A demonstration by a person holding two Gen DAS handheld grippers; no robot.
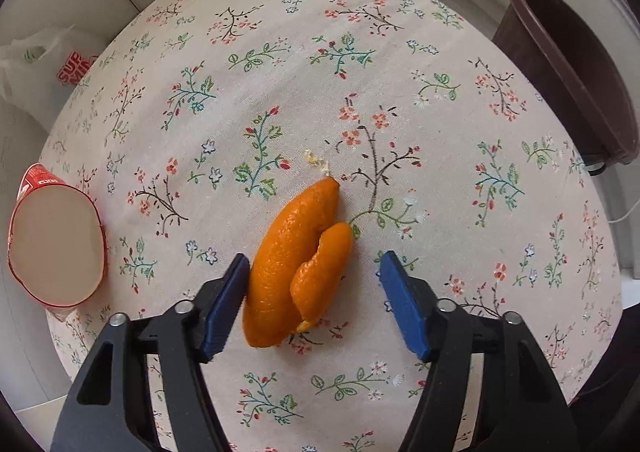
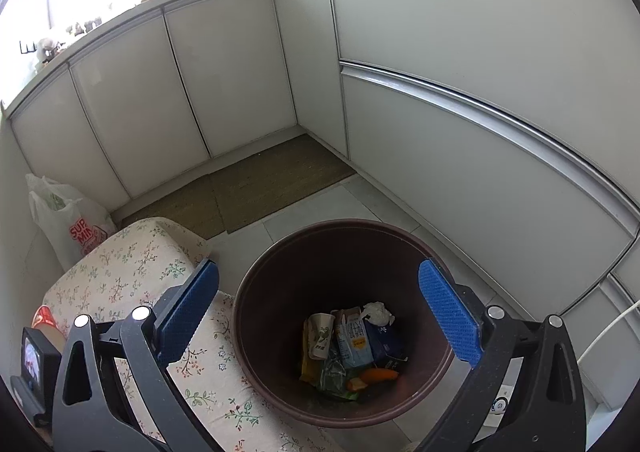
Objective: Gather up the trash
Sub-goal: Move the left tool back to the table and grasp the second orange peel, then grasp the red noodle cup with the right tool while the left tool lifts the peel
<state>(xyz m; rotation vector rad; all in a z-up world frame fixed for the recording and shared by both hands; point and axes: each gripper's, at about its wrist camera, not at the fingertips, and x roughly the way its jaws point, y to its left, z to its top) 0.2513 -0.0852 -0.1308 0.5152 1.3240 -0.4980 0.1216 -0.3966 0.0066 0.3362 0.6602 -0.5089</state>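
Straddling the orange peel (image 1: 298, 264), the left gripper (image 1: 314, 304) hangs straight over the floral tablecloth (image 1: 280, 52), jaws partly open; one blue pad (image 1: 224, 308) seems to brush the peel's flank, the other stands clear, so nothing is gripped. One peel, curled and pebbly, with a single pale scrap (image 1: 317, 162) just beyond its tip. One red paper cup (image 1: 56, 244) sits well off to the left of the fingers. The right gripper (image 2: 320, 316) is spread wide and empty above one round brown plastic bin (image 2: 344, 252). Only this view looks inside: one paper cup (image 2: 320, 334), two cartons (image 2: 356, 340), one crumpled tissue (image 2: 378, 312), orange scraps (image 2: 378, 374). Both views catch one white plastic bag (image 2: 68, 220) on the floor.
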